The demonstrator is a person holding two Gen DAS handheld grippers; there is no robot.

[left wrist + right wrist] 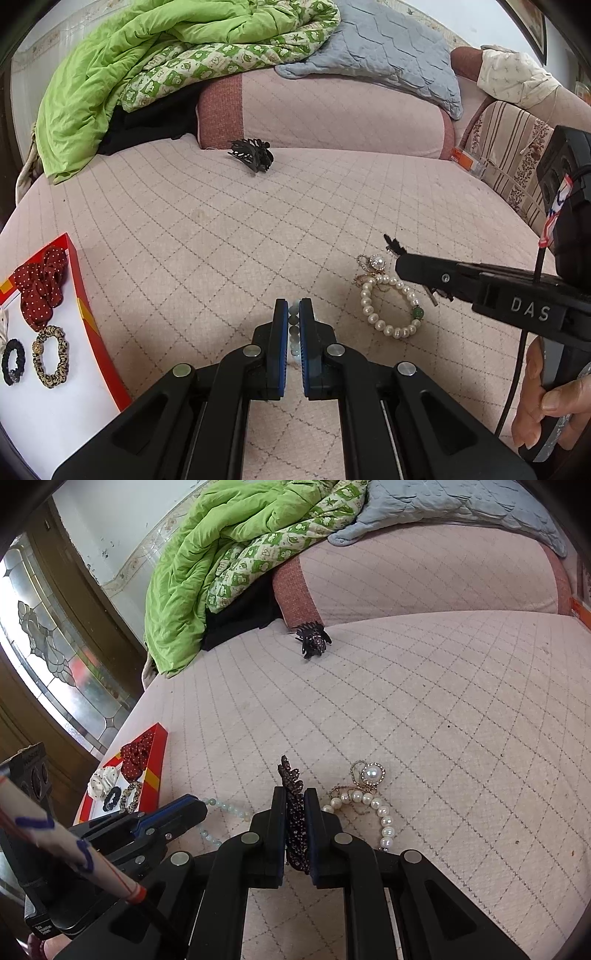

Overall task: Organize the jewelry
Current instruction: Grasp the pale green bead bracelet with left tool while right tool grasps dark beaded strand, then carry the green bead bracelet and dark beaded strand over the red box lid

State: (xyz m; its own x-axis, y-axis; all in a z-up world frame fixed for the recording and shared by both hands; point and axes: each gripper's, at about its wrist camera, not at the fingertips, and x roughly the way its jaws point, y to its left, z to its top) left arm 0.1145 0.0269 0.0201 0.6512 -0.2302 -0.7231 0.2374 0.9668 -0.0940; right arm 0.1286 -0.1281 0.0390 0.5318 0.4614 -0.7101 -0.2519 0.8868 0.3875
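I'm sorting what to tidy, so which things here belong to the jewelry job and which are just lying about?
Job:
pale bead bracelet in left gripper
dark hair clip in right gripper
pearl bracelet
pearl brooch
black claw clip
red box

Lying about:
green quilt
grey pillow

A lived-in home. Ahead of the claw (294,317) stretches a quilted pink sofa (258,221), with a crumpled green quilt (122,62) and grey cushion (388,48) piled beyond. A leaded-glass door (48,653) stands far left.

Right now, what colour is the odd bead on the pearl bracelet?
Green, a single bead among the white pearls of the pearl bracelet; clearest in the left wrist view.
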